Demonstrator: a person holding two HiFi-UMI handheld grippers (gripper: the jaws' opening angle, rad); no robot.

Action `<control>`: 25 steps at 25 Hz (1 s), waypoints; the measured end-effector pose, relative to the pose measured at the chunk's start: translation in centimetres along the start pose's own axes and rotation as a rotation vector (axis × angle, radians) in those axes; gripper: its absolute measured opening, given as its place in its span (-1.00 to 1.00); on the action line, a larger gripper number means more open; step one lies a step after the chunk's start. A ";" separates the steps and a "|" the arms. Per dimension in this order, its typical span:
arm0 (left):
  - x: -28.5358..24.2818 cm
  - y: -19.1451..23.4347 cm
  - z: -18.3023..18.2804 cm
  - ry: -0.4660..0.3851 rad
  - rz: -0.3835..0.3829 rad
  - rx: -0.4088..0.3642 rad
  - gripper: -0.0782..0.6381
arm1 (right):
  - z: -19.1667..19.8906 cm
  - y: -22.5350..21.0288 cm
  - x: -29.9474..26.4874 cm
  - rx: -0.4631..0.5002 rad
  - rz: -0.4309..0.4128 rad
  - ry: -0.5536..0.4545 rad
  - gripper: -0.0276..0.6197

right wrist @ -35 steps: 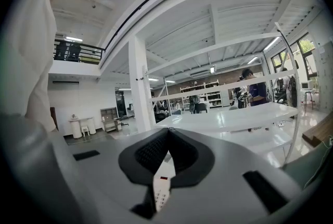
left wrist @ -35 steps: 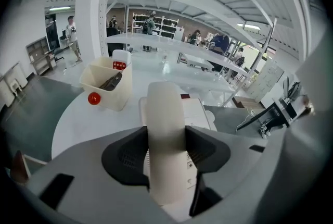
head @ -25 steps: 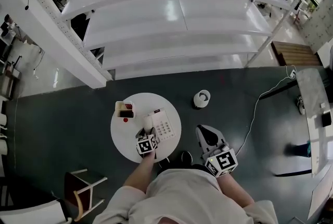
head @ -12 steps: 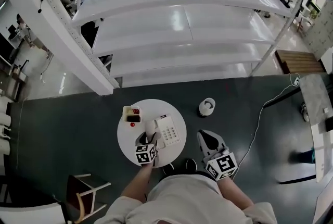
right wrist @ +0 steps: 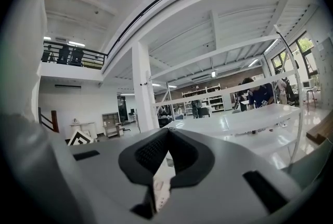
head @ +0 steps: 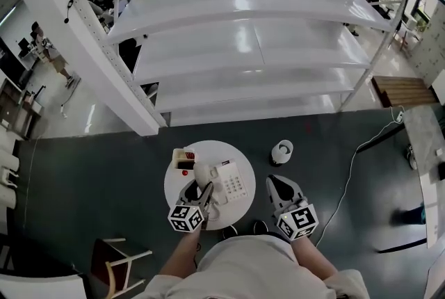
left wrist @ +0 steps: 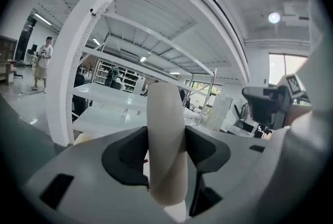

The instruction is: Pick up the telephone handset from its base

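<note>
A round white table (head: 215,150) stands on a dark floor in front of long white shelving. A white push-button telephone base (head: 231,183) sits near the table's middle, towards its right edge.

The left gripper (head: 199,192) has its jaws set wide and pressed against both sides of the cream telephone handset (left wrist: 165,129), which stands upright between them. The handset is just left of the base and appears to be raised off it. The right gripper (head: 276,183) hangs beyond the table's right edge. Its jaw tips meet and it holds nothing.

The handset is smooth and rounded, and the grip is around its middle, so it could twist or slide out if the pads loosen. No view shows a cord clearly. If there is one, pulling the handset too far away could drag the light base towards the table's edge or tip it, because nothing is steadying it.

A small open tray (head: 183,159) sits at the table's far left edge. It holds something dark and something red, too small to identify.
</note>
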State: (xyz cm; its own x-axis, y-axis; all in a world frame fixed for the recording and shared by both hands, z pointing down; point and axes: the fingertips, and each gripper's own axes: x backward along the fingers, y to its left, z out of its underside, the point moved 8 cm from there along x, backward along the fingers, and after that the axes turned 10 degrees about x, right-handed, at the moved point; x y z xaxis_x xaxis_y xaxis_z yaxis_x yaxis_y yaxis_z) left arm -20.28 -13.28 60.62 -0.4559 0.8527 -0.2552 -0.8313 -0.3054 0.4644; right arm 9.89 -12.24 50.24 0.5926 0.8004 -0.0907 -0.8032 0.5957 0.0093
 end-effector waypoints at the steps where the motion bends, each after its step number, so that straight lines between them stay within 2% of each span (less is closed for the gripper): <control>1: 0.3 -0.3 -0.7 -0.018 0.025 0.004 -0.13 | -0.1 0.1 -0.1 0.002 0.000 -0.004 -0.89; 4: 1.4 -1.2 -2.6 -0.066 0.101 0.015 -0.13 | -0.5 0.4 -0.3 0.008 0.001 -0.007 -0.89; 8: 2.5 -2.1 -4.3 -0.104 0.163 -0.020 -0.13 | -1.0 0.8 -0.5 0.016 -0.004 -0.027 -0.89; 13: 3.9 -2.6 -5.3 -0.168 0.243 0.025 -0.13 | -1.9 1.9 -0.4 0.034 -0.074 -0.121 -0.89; 19: 5.9 -3.8 -6.6 -0.235 0.332 0.049 -0.13 | -0.9 1.5 -0.5 -0.010 0.001 -0.073 -0.89; 25: 7.3 -3.7 -7.7 -0.276 0.388 0.048 -0.14 | -0.7 2.1 -0.8 -0.020 0.022 -0.064 -0.89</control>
State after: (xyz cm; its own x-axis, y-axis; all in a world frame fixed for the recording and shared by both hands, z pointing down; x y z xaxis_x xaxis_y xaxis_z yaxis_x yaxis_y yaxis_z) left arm -23.03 -9.15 50.57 -0.6227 0.7624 0.1763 -0.5979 -0.6089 0.5213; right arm 7.70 -11.70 49.65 0.5771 0.8162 -0.0265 -0.8166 0.5771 -0.0095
